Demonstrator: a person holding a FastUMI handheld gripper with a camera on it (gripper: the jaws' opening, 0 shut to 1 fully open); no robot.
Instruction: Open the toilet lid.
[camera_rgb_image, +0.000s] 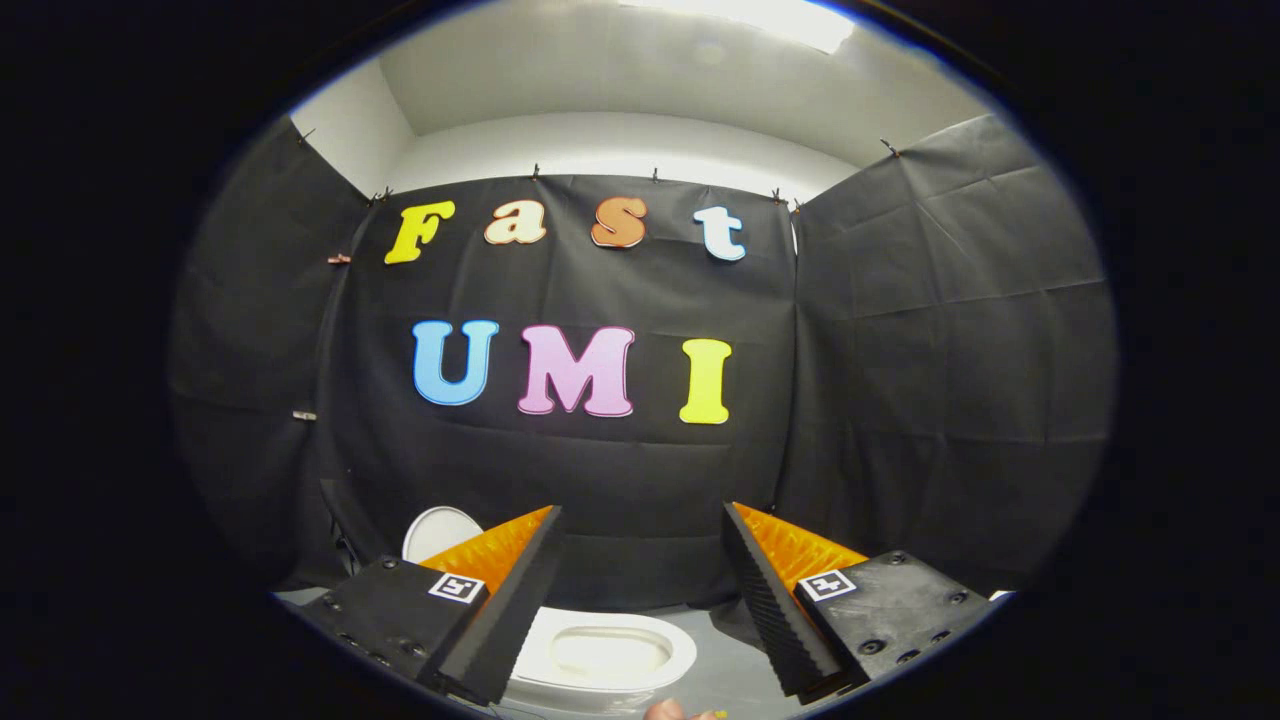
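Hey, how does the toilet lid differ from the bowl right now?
The lid stands raised, beyond the tool's left finger and partly hidden by it; the bowl lies flat, low between the fingers. The lid shows a plain smooth face; the bowl shows a rim around a hollow. Both are white and rounded. The tool is open, holding nothing.

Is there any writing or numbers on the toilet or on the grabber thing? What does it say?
Toilet: no words or numbers on it.
Gripper: no writing; its fingers stand open, with the toilet low between them.
Two square markers on the gripper: black-and-white patterns, not letters or numbers.
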